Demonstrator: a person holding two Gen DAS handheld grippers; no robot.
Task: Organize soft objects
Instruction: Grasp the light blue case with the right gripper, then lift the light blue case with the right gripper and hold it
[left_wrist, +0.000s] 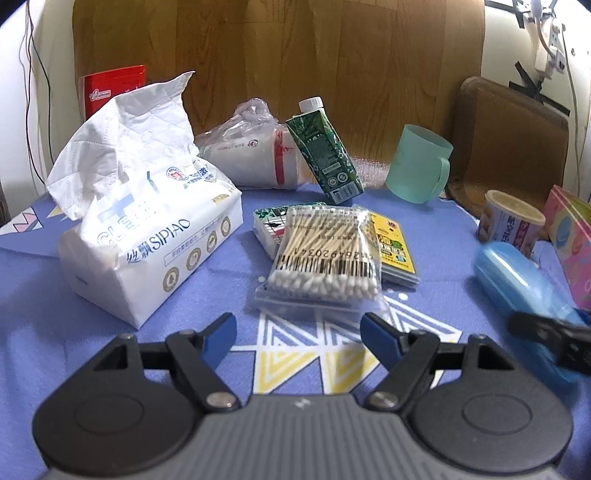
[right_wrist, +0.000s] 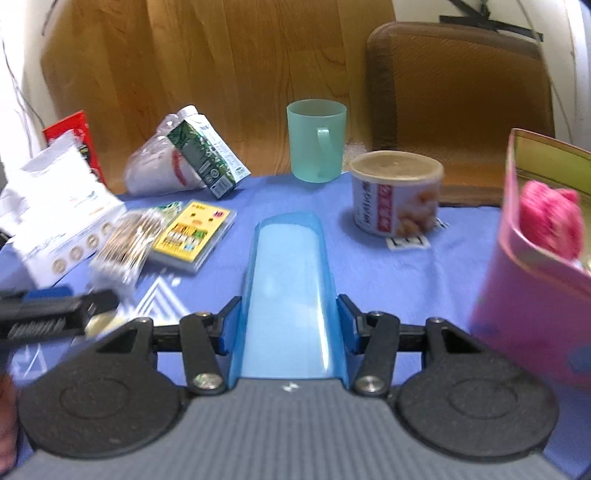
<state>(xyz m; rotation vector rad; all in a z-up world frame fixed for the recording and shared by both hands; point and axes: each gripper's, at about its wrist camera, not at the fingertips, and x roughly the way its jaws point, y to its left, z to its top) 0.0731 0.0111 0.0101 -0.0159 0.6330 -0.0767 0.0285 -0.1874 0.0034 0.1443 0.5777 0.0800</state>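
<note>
My right gripper (right_wrist: 288, 321) is shut on a long blue plastic case (right_wrist: 288, 280), pads pressing both its sides, and holds it above the blue cloth. In the left wrist view the same case (left_wrist: 517, 280) shows blurred at the right. A pink box (right_wrist: 528, 295) stands to the right of it with a pink fluffy thing (right_wrist: 550, 218) inside. My left gripper (left_wrist: 297, 325) is open with nothing between its fingers. Just ahead of it lies a bag of cotton swabs (left_wrist: 325, 251). A white tissue pack (left_wrist: 147, 236) with a sheet sticking up sits to the left.
On the blue tablecloth (left_wrist: 110, 350) are a yellow packet (left_wrist: 393, 240), a tilted green carton (left_wrist: 325, 155), bagged paper cups (left_wrist: 251, 151), a mint cup (left_wrist: 419, 166) and a can (right_wrist: 395, 199). A brown cushion (right_wrist: 461, 103) and a wooden panel stand behind.
</note>
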